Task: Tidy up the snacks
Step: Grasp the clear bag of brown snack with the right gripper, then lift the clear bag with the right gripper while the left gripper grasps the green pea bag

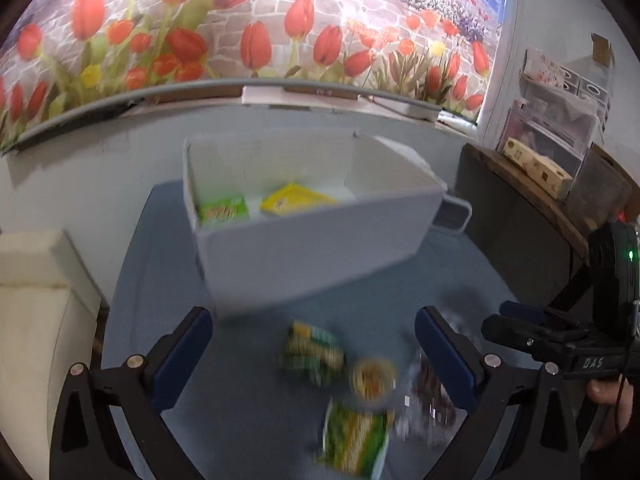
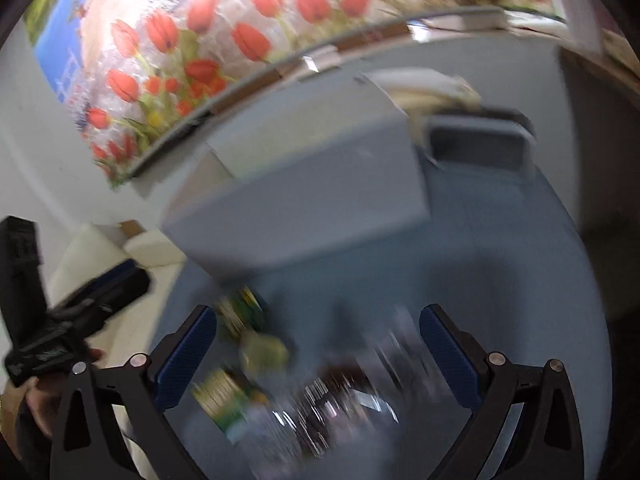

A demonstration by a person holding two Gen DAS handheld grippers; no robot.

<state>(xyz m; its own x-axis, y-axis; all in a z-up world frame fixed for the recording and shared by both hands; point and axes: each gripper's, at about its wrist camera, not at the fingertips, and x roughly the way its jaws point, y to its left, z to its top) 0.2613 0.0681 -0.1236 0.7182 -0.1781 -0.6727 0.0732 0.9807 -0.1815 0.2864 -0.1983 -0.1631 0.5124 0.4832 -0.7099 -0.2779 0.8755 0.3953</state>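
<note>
Left tool (image 1: 314,356): jaws spread wide, nothing between the blue pads (image 1: 184,356). It hovers above the blue counter (image 1: 248,408), pointed at the loose snacks. Right tool (image 2: 318,354): likewise wide apart and empty; its own view is heavily smeared, so detail there is poor.

Between the left tool's fingers, from 12 toward 6 o'clock: a green-and-yellow packet (image 1: 312,354), a small round yellow snack (image 1: 374,378) just beside it at its 4 o'clock, and a green packet (image 1: 356,438) lowest in the frame. A dark snack in clear crinkly wrap (image 1: 430,402) lies at 3 o'clock, partly behind the right-hand pad. From the right wrist view this same wrapped item (image 2: 340,396) sits roughly central between its fingers.

At 12 o'clock beyond the pile stands the white box (image 1: 312,252), open-topped, already holding a green packet (image 1: 222,212) and a yellow packet (image 1: 298,199).

Judgement: step in hand is picking the next snack for the box. To do it well, each tool should take one item only: left on the upper green-and-yellow packet, right on the clear-wrapped one. Slow down before closing; the snacks lie close together, so a wide pinch may catch two. Grip packet edges, not the middle, to avoid crushing.
</note>
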